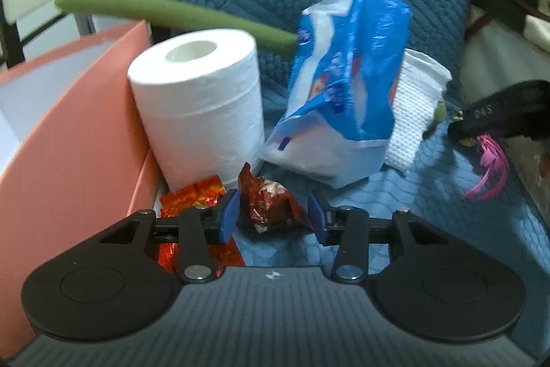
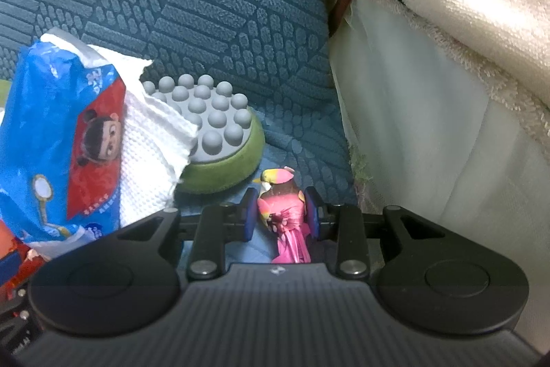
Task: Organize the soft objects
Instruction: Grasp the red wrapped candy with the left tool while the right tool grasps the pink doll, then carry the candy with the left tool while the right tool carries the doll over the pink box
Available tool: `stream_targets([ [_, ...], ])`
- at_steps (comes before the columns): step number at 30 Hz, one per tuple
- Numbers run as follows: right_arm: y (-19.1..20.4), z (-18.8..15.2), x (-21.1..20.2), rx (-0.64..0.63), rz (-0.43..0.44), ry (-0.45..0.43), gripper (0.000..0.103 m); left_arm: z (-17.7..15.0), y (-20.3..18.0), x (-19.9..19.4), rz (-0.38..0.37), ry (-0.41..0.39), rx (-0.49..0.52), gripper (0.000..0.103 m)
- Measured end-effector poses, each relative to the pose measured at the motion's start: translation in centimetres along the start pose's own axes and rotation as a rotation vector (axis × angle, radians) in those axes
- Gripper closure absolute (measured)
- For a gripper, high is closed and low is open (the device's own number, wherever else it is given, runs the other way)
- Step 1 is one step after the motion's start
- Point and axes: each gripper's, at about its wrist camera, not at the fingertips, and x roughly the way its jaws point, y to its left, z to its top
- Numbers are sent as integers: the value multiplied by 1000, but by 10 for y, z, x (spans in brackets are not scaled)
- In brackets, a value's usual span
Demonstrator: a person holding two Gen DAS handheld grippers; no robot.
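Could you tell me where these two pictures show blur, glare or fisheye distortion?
Left wrist view: the green foam stick and blue tissue pack look softly blurred; glare glints off the red foil wrapper. Right wrist view: sharper, though the white towel bows at the edge.

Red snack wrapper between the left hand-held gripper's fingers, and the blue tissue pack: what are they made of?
Red snack wrapper: looks like metallised foil film, glossy with sharp crinkles and a serrated edge. Blue tissue pack: apparently thin soft plastic, shiny, loosely creased, printed.

Massager handle (image 1: pixel 172 12) partly behind tissue pack (image 1: pixel 343 74)
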Motion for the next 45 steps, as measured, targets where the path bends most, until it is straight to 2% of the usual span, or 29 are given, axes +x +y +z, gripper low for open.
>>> stream_targets([
  [11,1,-5,-17,0,14,-9,70,3,2,-2,-29,13,-12,67],
  [28,25,-42,-77,-70,125,-16,70,7,10,-21,-77,26,-82,68],
  [45,42,-74,-139,-12,185,-48,70,8,19,-64,-173,48,-124,68],
])
